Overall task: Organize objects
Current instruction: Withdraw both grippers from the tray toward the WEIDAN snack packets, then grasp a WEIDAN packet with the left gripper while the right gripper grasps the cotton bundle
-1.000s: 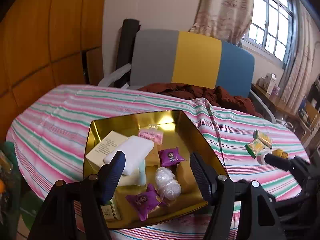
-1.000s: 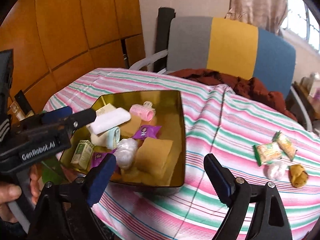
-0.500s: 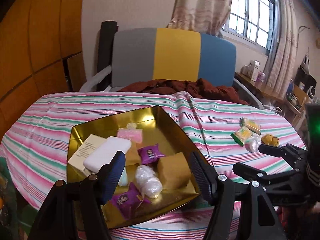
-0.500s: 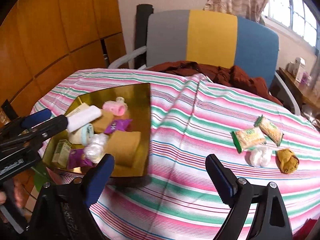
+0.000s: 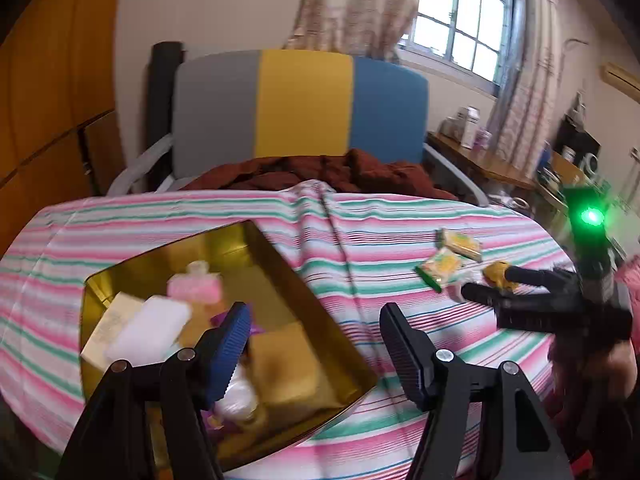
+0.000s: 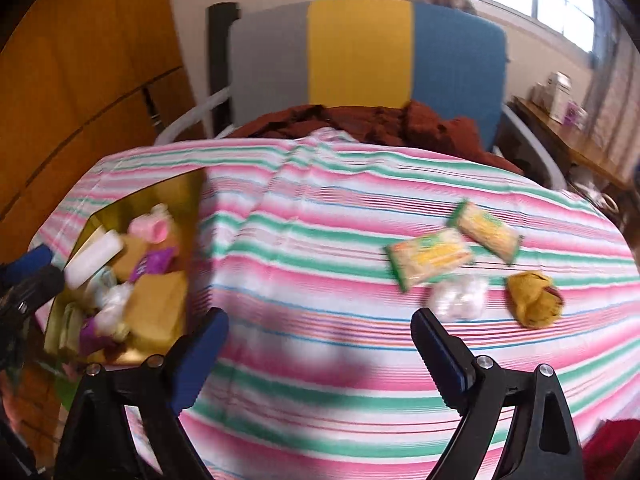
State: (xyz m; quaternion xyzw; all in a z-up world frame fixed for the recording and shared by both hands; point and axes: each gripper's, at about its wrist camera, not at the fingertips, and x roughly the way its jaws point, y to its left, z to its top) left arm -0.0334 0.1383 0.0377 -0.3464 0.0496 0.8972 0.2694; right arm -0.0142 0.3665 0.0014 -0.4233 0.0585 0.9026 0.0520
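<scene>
We counted one gold tray (image 6: 192,200) on the striped tablecloth (image 6: 320,280). Loose on the cloth lay two green-edged snack packets (image 6: 430,258), one clear white-filled bag (image 6: 460,296) and one mustard-yellow wrapped item (image 6: 534,298). In the tray we saw one pink roller (image 5: 195,286), one white block (image 5: 150,330) and one tan block (image 5: 286,362); the rest blurred together.

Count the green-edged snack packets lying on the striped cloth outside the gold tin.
2. One green-edged packet lies nearer the tin; the other is behind it to the right, their corners about meeting. The tin's pile may hide more.
</scene>
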